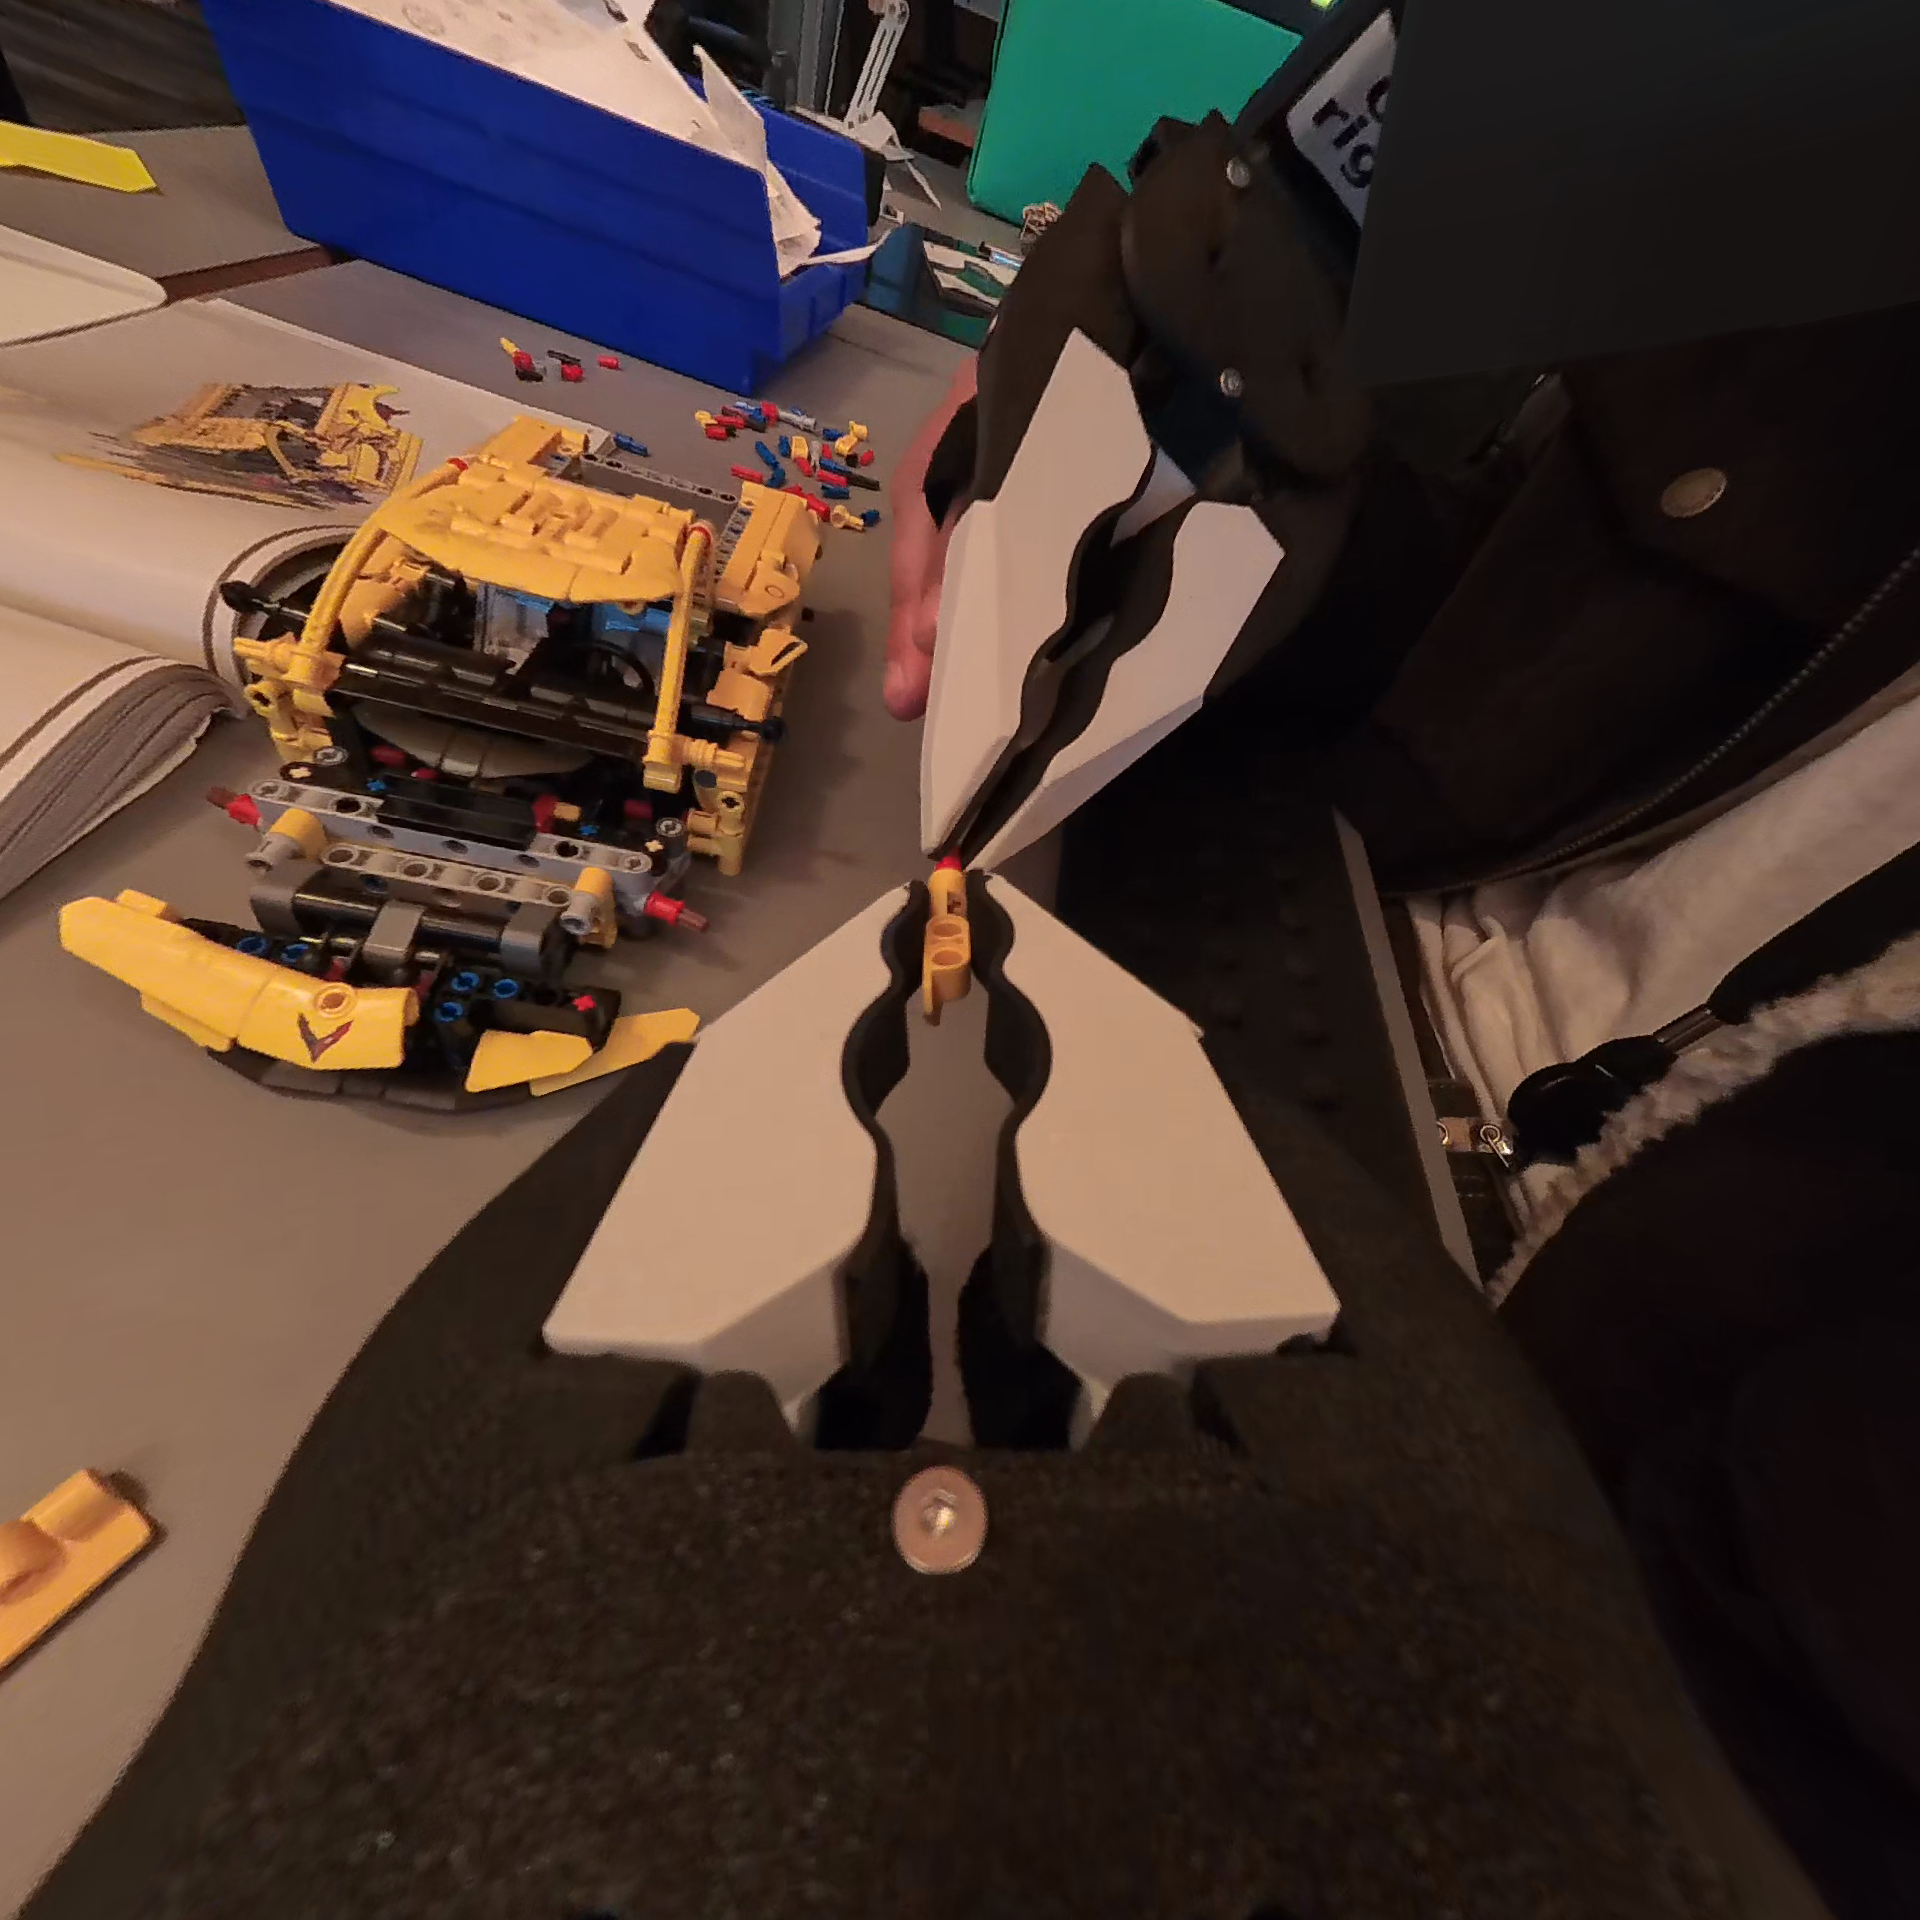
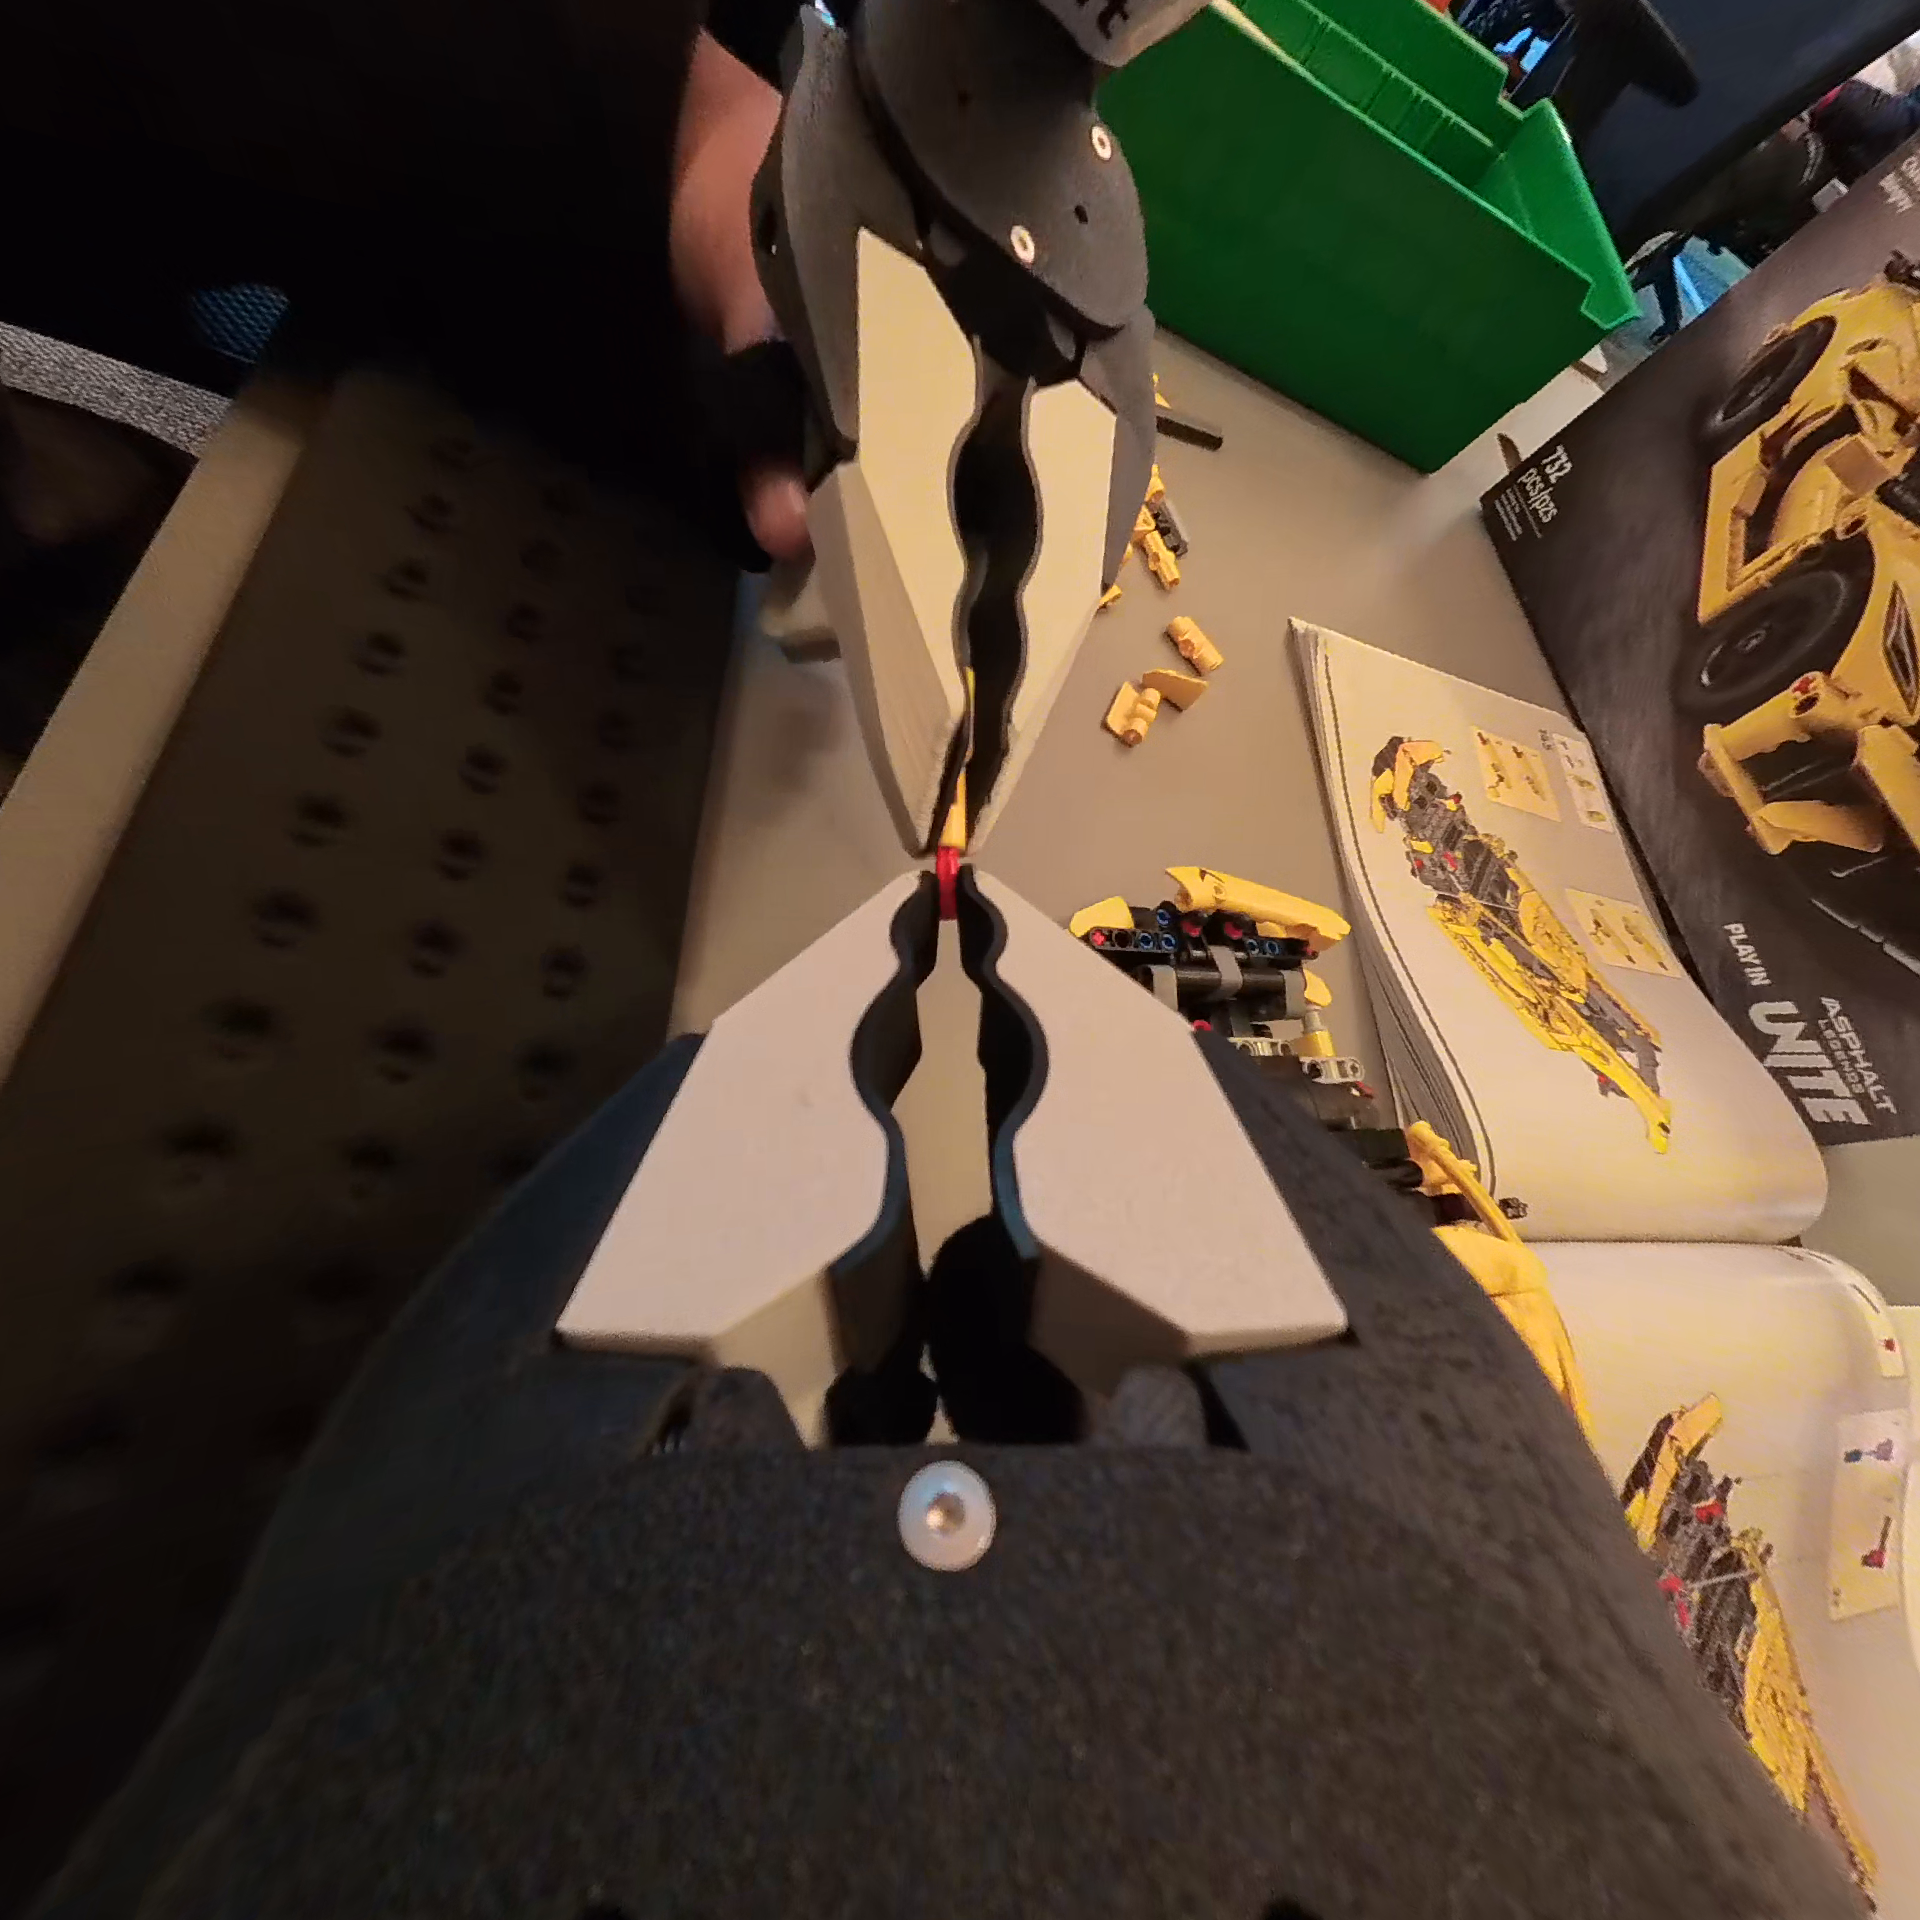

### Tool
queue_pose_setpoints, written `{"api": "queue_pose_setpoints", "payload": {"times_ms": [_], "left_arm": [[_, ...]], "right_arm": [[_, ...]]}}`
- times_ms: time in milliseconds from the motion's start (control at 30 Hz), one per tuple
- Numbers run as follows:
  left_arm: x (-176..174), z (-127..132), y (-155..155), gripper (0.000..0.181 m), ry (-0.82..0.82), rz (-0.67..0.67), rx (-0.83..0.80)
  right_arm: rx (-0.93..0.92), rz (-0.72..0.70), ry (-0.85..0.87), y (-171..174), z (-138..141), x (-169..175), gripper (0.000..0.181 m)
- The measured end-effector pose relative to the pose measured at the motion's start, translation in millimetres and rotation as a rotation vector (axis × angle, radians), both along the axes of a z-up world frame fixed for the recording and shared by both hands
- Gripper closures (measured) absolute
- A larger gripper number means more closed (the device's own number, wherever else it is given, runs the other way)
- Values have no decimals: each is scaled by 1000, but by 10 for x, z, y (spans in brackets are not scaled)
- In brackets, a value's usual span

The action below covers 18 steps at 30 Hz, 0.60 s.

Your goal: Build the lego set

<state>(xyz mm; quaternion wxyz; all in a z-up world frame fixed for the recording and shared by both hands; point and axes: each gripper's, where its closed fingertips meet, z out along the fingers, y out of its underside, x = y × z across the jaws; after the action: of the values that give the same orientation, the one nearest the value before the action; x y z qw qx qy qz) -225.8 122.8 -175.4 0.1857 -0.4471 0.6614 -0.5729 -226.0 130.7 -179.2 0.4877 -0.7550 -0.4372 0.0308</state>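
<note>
Tip to tip above the surface [image 1: 312, 1299], the left tool [image 1: 945, 904] pinches a yellow connector [image 1: 945, 951] while the right tool [image 2: 948, 899] clamps a red pin [image 2: 947, 883]. The half-built yellow car [image 1: 499, 665], scattered pieces [image 1: 800, 457], open booklet [image 2: 1507, 935] and blue bin [image 1: 540, 177] sit nearby.

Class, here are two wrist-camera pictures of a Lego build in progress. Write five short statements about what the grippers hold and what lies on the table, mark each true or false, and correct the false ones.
1. The left gripper is shut on a yellow connector piece. True.
2. The right gripper is open and holds nothing. False: it pinches a red pin.
3. The two grippers meet tip to tip. True.
4. The yellow car model is held in the air. False: it rests on the grey table.
5. The bin behind the car is red. False: it is blue.
</note>
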Motion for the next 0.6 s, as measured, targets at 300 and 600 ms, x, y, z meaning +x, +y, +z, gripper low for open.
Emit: {"api": "queue_pose_setpoints", "payload": {"times_ms": [300, 600], "left_arm": [[42, -68, 27, 175, 12, 34, 54], [11, 197, 42, 174, -93, 32, -48]], "right_arm": [[-36, -35, 19, 34, -59, 32, 180], [-59, -18, 274, 32, 160, 13, 178]]}}
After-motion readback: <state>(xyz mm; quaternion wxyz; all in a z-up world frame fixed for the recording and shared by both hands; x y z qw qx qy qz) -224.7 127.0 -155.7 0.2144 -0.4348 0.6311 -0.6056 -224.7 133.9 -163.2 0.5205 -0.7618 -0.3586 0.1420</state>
